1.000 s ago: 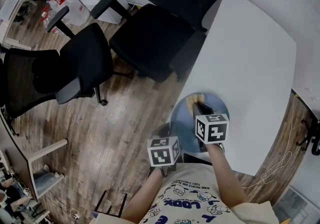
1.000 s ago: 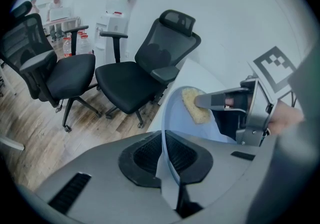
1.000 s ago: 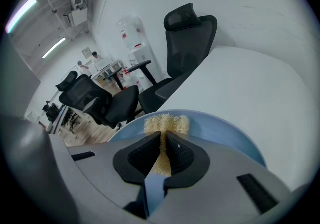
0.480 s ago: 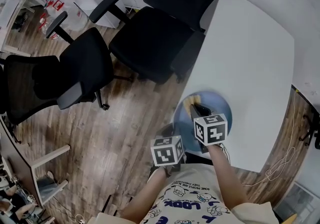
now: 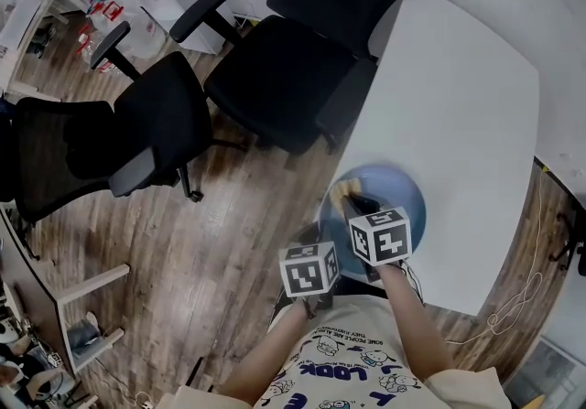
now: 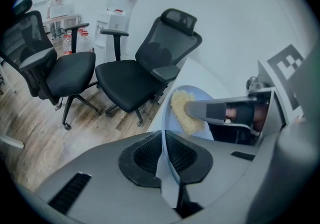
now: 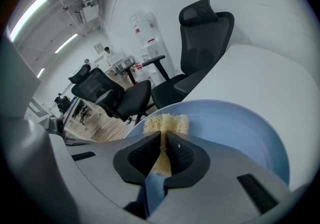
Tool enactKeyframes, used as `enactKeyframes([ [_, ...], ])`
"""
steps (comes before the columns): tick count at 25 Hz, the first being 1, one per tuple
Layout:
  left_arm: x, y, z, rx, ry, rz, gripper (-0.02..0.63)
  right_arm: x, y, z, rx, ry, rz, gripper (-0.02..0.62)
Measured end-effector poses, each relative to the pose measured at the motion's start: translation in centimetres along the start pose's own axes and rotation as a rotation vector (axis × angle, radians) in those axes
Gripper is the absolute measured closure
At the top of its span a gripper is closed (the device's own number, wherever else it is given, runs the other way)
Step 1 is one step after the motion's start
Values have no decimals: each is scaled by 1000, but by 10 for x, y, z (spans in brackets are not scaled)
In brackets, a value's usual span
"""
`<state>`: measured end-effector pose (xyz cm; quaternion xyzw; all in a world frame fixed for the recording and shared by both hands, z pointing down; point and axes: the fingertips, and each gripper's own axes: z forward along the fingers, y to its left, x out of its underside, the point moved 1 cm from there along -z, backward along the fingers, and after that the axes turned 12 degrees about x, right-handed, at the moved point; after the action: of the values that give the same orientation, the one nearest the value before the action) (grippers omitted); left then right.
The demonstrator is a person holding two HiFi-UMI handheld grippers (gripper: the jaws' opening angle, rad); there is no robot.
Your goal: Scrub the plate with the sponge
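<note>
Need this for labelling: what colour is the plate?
Pale blue plate, best seen in the right gripper view.

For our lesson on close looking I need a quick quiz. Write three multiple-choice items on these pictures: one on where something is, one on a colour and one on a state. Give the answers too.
1. Where is the sponge?
A. in the left gripper
B. in the right gripper, on the plate
C. lying loose on the table

2. What colour is the plate?
A. white
B. red
C. blue

3. How does the left gripper stand?
A. shut on the plate's rim
B. open above the table
C. shut on the sponge

Answers:
1 B, the right gripper's jaws pinch the sponge, which rests on the plate's inside.
2 C, the plate shows blue against the white table.
3 A, the rim runs between its closed jaws.
</note>
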<state>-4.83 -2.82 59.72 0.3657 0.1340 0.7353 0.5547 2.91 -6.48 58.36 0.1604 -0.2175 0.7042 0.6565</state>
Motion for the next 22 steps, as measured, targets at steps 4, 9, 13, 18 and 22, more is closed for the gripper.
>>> enactKeyframes([
  [4, 1, 3, -3, -14, 3, -2, 580, 7, 10, -1, -38, 23, -5, 551],
  [9, -1, 4, -2, -19, -2, 0, 580, 14, 19, -4, -67, 47, -38, 551],
  [13, -1, 4, -2, -42, -2, -1, 580, 23, 24, -7, -104, 71, -53, 551],
  [18, -3, 2, -1, -45, -6, -20, 580, 28, 25, -11, -125, 85, -69, 551],
  [22, -2, 3, 1, -46, -9, -20, 580, 34, 23, -12, -130, 90, -51, 551],
])
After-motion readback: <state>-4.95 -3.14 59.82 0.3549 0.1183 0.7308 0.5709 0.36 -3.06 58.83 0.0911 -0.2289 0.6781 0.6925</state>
